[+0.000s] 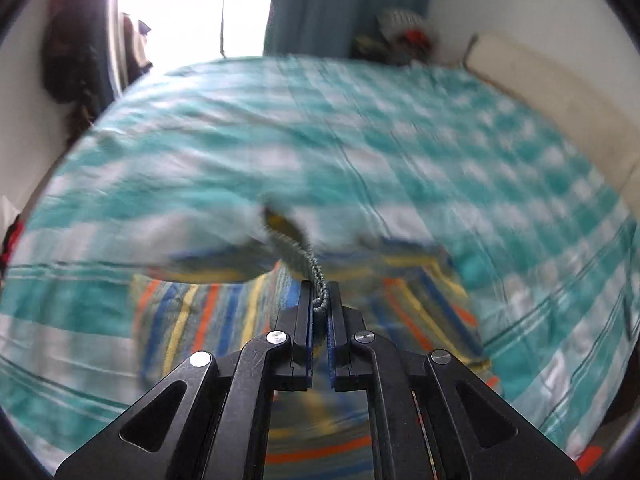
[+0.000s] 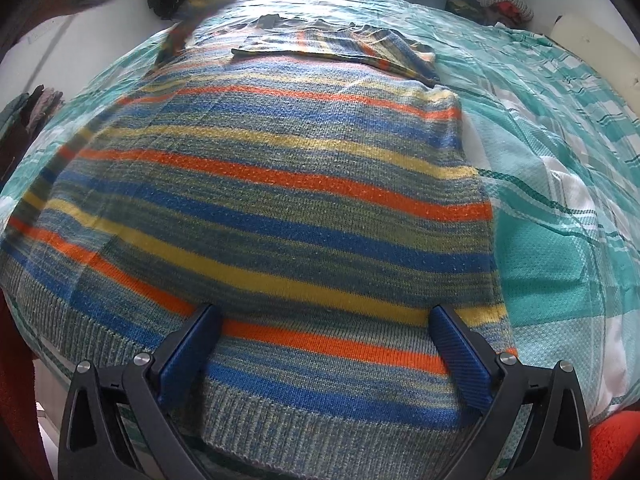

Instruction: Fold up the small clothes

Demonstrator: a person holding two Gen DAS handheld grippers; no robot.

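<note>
Striped knit sweater (image 2: pixel 280 200) — soft, limp, stretchy, spread on the bed (image 2: pixel 560 160). Your left gripper (image 1: pixel 319 300) pinches its ribbed cuff; right gripper (image 2: pixel 326 340) gapes above the hem — take thick ribbing.

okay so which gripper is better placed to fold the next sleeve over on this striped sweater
Left. The left gripper is already shut on the ribbed cuff of the striped sweater, while the right gripper sits open over the hem, gripping nothing.
</note>
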